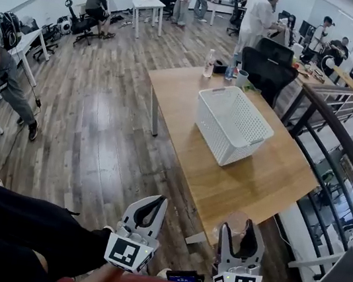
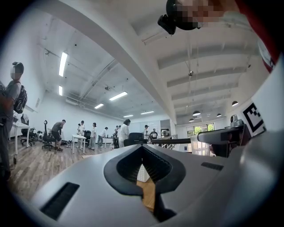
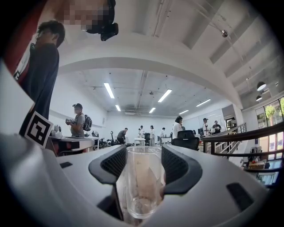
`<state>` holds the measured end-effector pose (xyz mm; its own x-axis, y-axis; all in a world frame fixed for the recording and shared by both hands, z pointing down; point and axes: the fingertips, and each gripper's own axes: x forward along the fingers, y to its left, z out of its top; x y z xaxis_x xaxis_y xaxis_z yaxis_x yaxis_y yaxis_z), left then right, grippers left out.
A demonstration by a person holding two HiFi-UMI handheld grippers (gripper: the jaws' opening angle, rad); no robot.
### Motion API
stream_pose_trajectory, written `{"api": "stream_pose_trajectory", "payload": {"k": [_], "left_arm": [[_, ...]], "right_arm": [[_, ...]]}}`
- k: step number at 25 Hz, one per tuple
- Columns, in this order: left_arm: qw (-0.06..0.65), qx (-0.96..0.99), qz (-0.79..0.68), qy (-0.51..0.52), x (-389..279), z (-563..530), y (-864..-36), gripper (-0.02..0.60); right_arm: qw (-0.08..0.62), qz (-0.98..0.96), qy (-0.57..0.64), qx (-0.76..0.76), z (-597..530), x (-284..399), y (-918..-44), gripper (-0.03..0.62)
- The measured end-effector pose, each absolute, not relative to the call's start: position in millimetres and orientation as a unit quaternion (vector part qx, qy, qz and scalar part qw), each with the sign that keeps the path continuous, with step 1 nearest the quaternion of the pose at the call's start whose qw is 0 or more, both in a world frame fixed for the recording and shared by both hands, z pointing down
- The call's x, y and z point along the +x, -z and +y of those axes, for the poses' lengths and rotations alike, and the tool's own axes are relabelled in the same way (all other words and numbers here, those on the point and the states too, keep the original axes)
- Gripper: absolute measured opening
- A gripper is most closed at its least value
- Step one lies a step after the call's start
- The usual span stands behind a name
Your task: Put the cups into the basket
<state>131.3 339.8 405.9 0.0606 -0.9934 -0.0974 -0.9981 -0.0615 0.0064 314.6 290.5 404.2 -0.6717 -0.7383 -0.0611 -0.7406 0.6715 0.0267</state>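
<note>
Nearest the lens, low in the head view: left gripper (image 1: 156, 202) and right gripper (image 1: 240, 232), side by side, each with a square-marked cube at its base, both cut off below by the frame edge. Held near the closest corner of the tabletop (image 1: 269, 186).

Hard to make out from above: the cup in the right gripper, clear glass, little more than a faint shimmer between the jaws. Plain in the right gripper view: cup (image 3: 143, 186) upright, mouth up, clamped between the 2 ribbed pads, 1 on each side, both touching the glass; base cut off by the gripper body.

Left gripper (image 2: 142, 150) closed tip to tip, holding nothing; only a spade-shaped hollow between the pads. Seen through that hollow: a sliver of white basket (image 2: 141, 174) and wooden tabletop (image 2: 149, 195), the rest hidden by the gripper body.

Basket (image 1: 232, 129) upright on the middle of the tabletop, set at an angle, ahead of both grippers and well apart from them and from the cup. At the far end of the tabletop, 1 bottle (image 1: 210, 62) and some small things, too small to tell.
</note>
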Motion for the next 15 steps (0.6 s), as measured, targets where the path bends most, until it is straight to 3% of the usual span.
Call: {"api": "stream_pose_trajectory", "payload": {"k": [15], "left_arm": [[0.024,-0.713,0.701,-0.021,162,324,-411,0.006]], "right_arm": [[0.03,0.924,-0.005,-0.381,264,343,-411,0.255]]}}
